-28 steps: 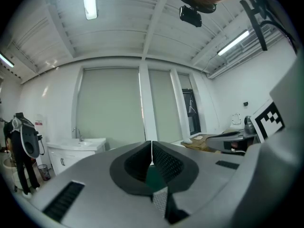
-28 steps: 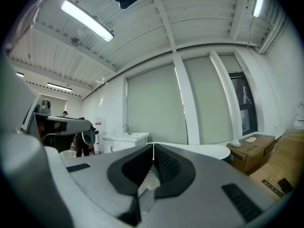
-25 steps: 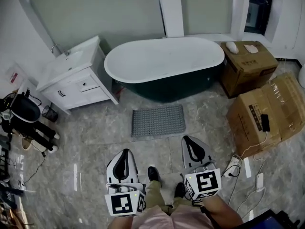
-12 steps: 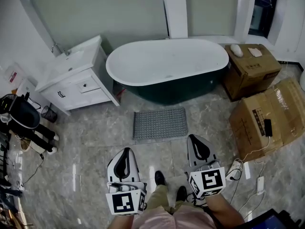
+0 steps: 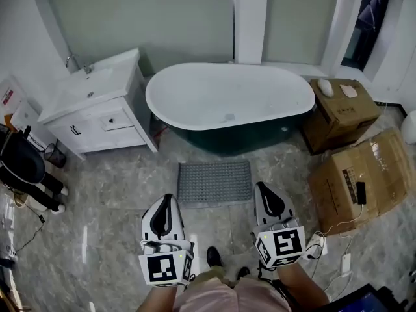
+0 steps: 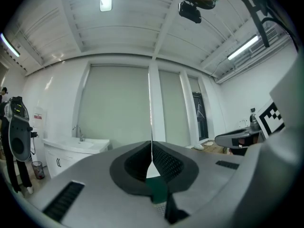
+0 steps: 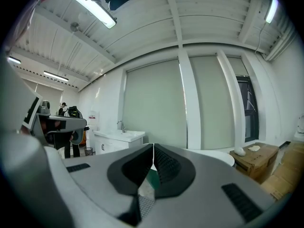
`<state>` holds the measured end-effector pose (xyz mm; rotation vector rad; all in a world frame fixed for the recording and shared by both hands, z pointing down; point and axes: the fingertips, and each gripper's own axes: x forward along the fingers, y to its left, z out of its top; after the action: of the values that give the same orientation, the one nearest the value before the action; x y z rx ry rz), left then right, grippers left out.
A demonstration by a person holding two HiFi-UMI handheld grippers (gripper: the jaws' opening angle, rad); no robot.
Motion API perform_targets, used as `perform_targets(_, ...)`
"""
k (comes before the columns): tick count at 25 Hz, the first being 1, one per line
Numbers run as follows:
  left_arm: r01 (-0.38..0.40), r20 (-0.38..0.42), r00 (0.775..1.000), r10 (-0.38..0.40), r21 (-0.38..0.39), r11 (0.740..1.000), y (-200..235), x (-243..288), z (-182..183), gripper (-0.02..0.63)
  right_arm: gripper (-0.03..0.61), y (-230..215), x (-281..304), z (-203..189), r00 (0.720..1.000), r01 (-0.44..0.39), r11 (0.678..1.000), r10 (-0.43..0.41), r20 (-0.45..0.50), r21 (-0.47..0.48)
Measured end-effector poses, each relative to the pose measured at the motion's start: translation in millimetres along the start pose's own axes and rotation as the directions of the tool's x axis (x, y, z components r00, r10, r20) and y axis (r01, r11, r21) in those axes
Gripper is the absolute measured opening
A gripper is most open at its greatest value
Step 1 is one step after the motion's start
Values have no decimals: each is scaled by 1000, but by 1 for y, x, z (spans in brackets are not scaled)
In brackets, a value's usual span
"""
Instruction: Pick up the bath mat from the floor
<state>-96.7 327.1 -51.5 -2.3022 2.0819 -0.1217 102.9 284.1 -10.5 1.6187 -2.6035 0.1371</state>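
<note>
A grey textured bath mat (image 5: 214,182) lies flat on the marbled floor in front of the bathtub (image 5: 231,103). My left gripper (image 5: 166,199) hangs just near and left of the mat's front edge, shut, with nothing between its jaws. My right gripper (image 5: 263,187) hangs at the mat's front right corner, also shut and empty. In the left gripper view the jaws (image 6: 152,144) meet in a thin line, pointing at the far wall. In the right gripper view the closed jaws (image 7: 153,146) point the same way, with a strip of mat (image 7: 144,204) showing below them.
A white vanity with a sink (image 5: 94,106) stands at the left. Cardboard boxes (image 5: 361,174) and cables (image 5: 338,239) lie at the right, another box (image 5: 339,109) beside the tub. A black device (image 5: 23,168) stands at the far left. My shoes (image 5: 213,257) are on the floor between the grippers.
The view has shifted forward: the mat now lies closer to both grippers, whose tips reach its front edge. Both grippers stayed shut.
</note>
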Motion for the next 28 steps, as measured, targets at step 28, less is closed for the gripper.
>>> perform_targets(28, 65, -55, 996, -65, -4, 998, 44, 120, -31, 29, 17, -44, 98, 1, 993, 114, 993, -114, -13, -3)
